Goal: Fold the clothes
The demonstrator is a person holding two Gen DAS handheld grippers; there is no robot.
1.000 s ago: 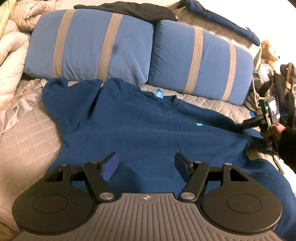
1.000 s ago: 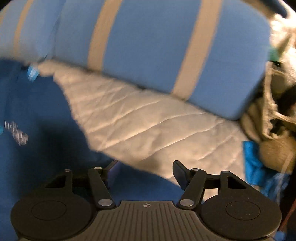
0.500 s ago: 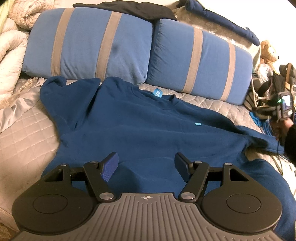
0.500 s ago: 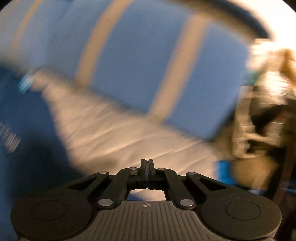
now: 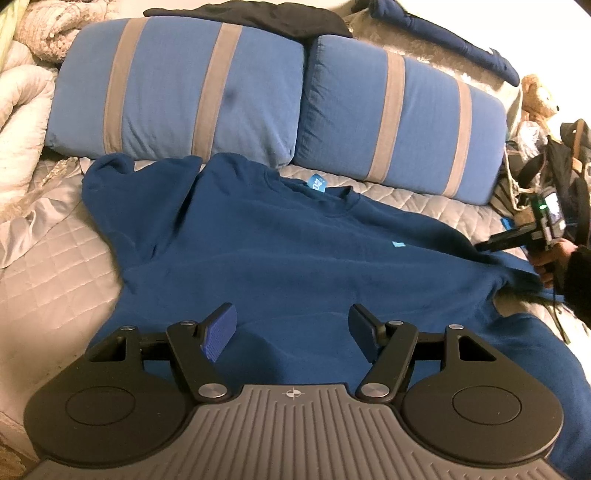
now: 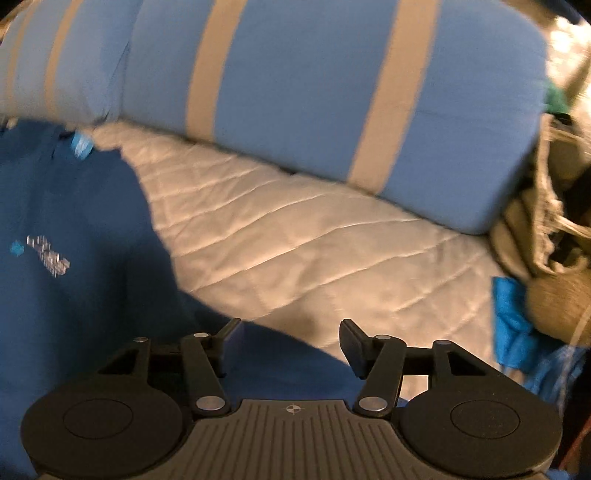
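A dark blue sweatshirt (image 5: 295, 251) lies spread face up on the quilted bedcover (image 5: 48, 273), its neck label (image 5: 316, 183) toward the pillows. My left gripper (image 5: 291, 321) hovers open over the lower body of the sweatshirt, with nothing between its fingers. The right gripper (image 5: 484, 246), held by a hand, sits at the sweatshirt's right sleeve near the bed's right edge. In the right wrist view the right gripper (image 6: 290, 332) stands open just above the sweatshirt (image 6: 74, 206), where blue cloth meets bedcover (image 6: 295, 240). The view is slightly blurred.
Two blue pillows with tan stripes (image 5: 184, 92) (image 5: 399, 114) lie behind the sweatshirt, with a dark garment (image 5: 251, 14) on top. A white duvet (image 5: 18, 110) bunches at the left. A teddy bear (image 5: 537, 98) and bags (image 5: 565, 155) crowd the right edge.
The right gripper was open, shut half a second ago while swinging right, and is open again back at the sleeve. The left gripper has barely moved.
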